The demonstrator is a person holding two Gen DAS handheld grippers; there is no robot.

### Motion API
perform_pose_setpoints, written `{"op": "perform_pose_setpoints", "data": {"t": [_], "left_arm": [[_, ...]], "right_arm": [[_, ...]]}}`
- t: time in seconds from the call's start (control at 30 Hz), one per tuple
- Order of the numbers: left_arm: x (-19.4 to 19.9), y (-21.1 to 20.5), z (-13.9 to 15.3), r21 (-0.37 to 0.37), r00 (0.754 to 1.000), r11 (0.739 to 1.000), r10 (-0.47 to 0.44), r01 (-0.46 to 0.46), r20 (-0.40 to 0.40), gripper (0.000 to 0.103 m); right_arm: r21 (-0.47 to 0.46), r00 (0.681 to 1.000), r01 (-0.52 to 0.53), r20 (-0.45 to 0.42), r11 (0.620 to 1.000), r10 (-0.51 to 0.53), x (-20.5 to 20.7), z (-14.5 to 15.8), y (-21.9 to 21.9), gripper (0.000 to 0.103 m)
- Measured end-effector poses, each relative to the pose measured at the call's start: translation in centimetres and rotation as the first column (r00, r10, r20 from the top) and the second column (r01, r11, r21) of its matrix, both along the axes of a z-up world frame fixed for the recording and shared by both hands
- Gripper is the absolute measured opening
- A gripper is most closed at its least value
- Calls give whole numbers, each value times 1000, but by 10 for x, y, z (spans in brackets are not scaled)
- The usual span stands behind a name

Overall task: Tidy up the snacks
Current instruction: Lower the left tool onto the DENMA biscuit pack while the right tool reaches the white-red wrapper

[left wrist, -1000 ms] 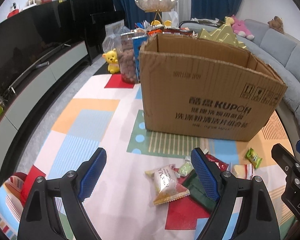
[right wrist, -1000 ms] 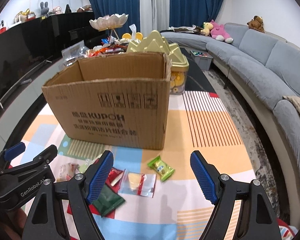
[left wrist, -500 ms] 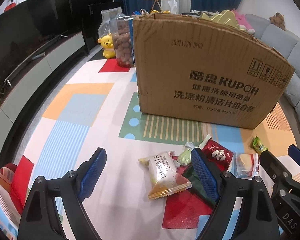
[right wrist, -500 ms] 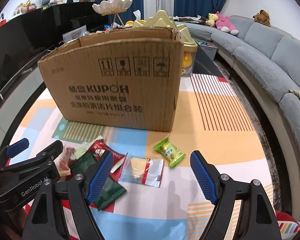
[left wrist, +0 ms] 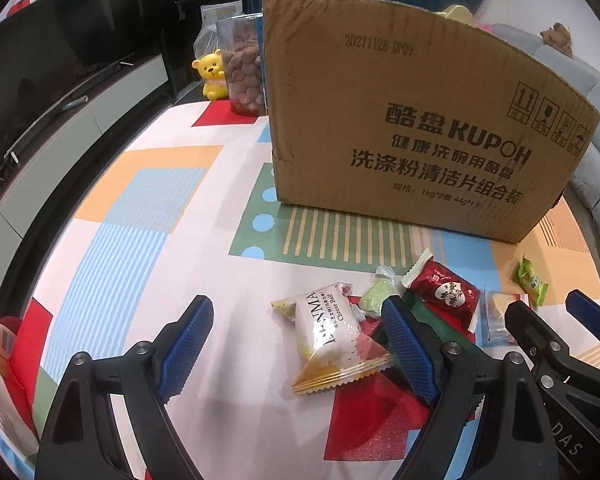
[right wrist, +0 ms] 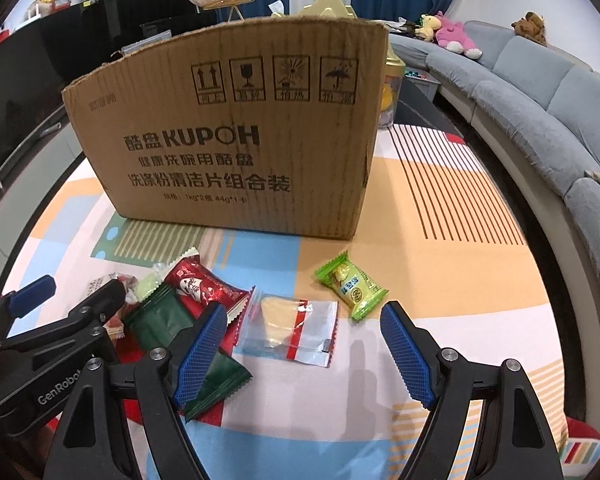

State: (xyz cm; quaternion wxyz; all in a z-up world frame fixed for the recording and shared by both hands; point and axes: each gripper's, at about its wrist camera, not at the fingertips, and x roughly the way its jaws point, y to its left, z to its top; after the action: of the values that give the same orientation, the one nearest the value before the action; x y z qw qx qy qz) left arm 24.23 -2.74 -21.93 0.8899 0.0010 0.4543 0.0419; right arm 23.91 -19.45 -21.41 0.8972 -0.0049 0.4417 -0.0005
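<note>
**Inspector:** Report the edges and open room.

**Operator:** I see the KUPOH cardboard box (right wrist: 236,136) at twelve o'clock on the patterned tablecloth (right wrist: 440,208). Its near wall stands clear of the snacks, with a bare strip of cloth between. On the right wrist view, open cloth runs from one to four o'clock, up to the table's curved edge. On the left wrist view, cloth lies bare from eight to eleven o'clock.

**Inspector:** Count the snacks.

**Operator:** I count six loose packets, one of each: a white Cheese Ball packet (left wrist: 334,334), a pale green wrapped candy (left wrist: 374,294), a red packet (right wrist: 204,286), a dark green packet (right wrist: 168,320), a clear packet with a yellow piece (right wrist: 290,330), and a lime-green packet (right wrist: 352,286). The red one overlaps the dark green one; the lime-green one lies apart at one o'clock.

**Inspector:** Grippers?

**Operator:** My left gripper (left wrist: 296,346) is spread wide, pinching nothing, with the Cheese Ball packet between its fingers. My right gripper (right wrist: 304,354) is likewise spread and empty, above the clear packet.
</note>
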Motion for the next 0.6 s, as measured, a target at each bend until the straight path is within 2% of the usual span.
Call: {"op": "perform_pose_setpoints", "data": {"t": [0.43, 0.6], "left_arm": [[-1, -4, -13, 18, 1000, 1000, -15, 15, -27, 81], [-1, -7, -17, 32, 999, 999, -27, 27, -25, 75]], "right_arm": [[-4, 999, 23, -39, 1000, -23, 10, -19, 1, 80], [8, 998, 31, -47, 1000, -30, 15, -23, 0, 80]]}}
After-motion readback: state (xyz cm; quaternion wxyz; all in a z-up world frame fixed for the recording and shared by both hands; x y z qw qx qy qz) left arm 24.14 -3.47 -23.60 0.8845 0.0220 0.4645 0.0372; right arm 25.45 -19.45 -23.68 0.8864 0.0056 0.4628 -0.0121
